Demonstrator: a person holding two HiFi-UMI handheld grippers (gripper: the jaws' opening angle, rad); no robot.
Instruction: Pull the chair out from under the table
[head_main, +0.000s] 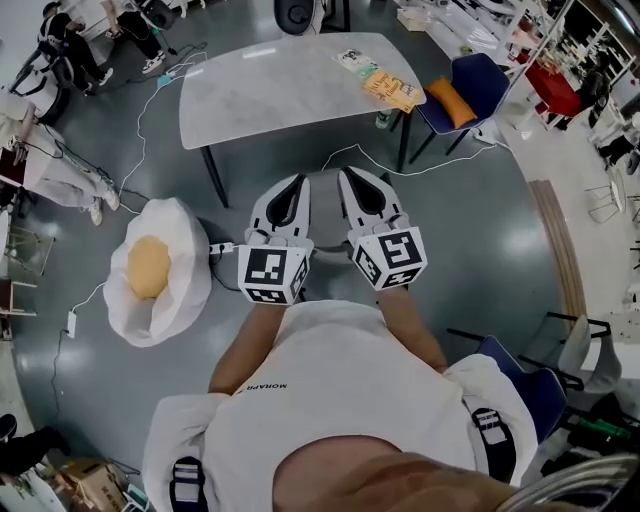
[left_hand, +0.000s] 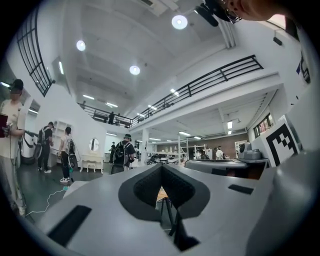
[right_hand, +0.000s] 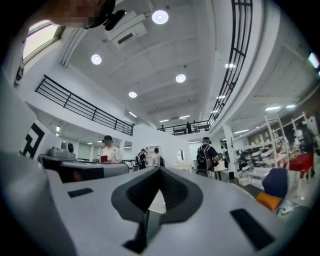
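Observation:
The white-topped table (head_main: 280, 85) stands ahead of me on dark legs. A grey rounded chair (head_main: 324, 196) shows just in front of the table's near edge, mostly hidden beneath my two grippers. My left gripper (head_main: 298, 181) and right gripper (head_main: 347, 173) are held side by side above it, both shut with nothing between the jaws. In the left gripper view the left gripper (left_hand: 161, 167) points level across the hall. The right gripper (right_hand: 160, 170) does the same in the right gripper view, with a strip of the pale table top (right_hand: 156, 202) showing through its notch.
A blue chair with an orange cushion (head_main: 462, 92) stands at the table's right end. A white egg-shaped beanbag (head_main: 160, 272) lies on the floor at left, with cables (head_main: 140, 150) running round it. Papers (head_main: 386, 84) lie on the table. Another blue chair (head_main: 528, 385) is at lower right. People (head_main: 70, 45) stand far left.

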